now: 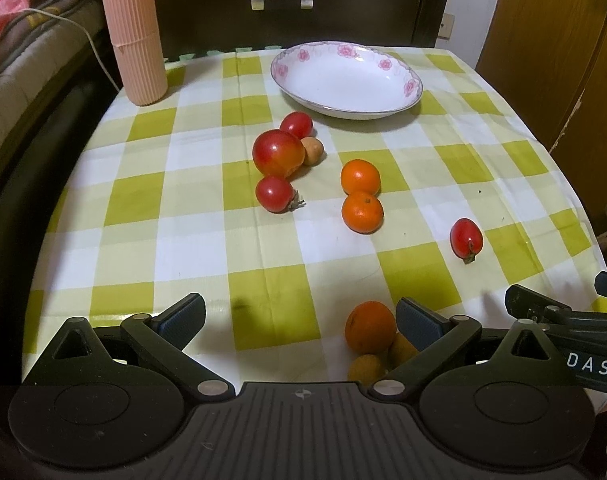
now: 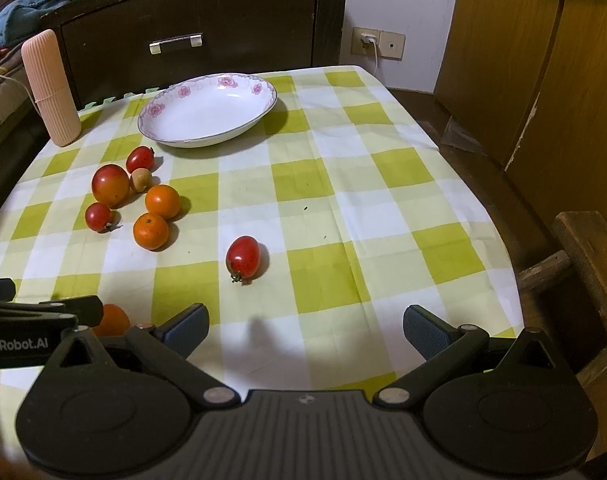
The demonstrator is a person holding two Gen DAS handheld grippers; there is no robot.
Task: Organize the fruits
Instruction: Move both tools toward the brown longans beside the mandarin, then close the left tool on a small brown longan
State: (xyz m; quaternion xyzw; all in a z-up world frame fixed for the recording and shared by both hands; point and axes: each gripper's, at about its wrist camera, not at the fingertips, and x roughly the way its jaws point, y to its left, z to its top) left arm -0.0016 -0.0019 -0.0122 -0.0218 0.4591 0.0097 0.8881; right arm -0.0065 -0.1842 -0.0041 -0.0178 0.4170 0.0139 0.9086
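A white floral plate (image 1: pixel 403 92) (image 2: pixel 175 140) stands empty at the far side of the checked table. Before it lie a large red apple (image 1: pixel 278 153) (image 2: pixel 110 185), a small brown fruit (image 1: pixel 312 151) (image 2: pixel 140 180), two small red tomatoes (image 1: pixel 296 124) (image 1: pixel 274 193), and two oranges (image 1: pixel 360 177) (image 1: pixel 362 213). A lone tomato (image 1: pixel 466 238) (image 2: pixel 243 257) lies to the right. A third orange (image 1: pixel 370 327) (image 2: pixel 113 319) and two small yellowish fruits (image 1: pixel 366 368) lie by my left gripper's right finger. My left gripper (image 1: pixel 299 318) is open and empty. My right gripper (image 2: pixel 305 326) is open and empty, near the lone tomato.
A tall pink ribbed container (image 1: pixel 133 32) (image 2: pixel 51 88) stands at the table's far left corner. A dark wooden cabinet (image 1: pixel 283 4) is behind the table, a bed (image 1: pixel 19 60) to the left, and a wooden chair (image 2: pixel 583 264) at the right edge.
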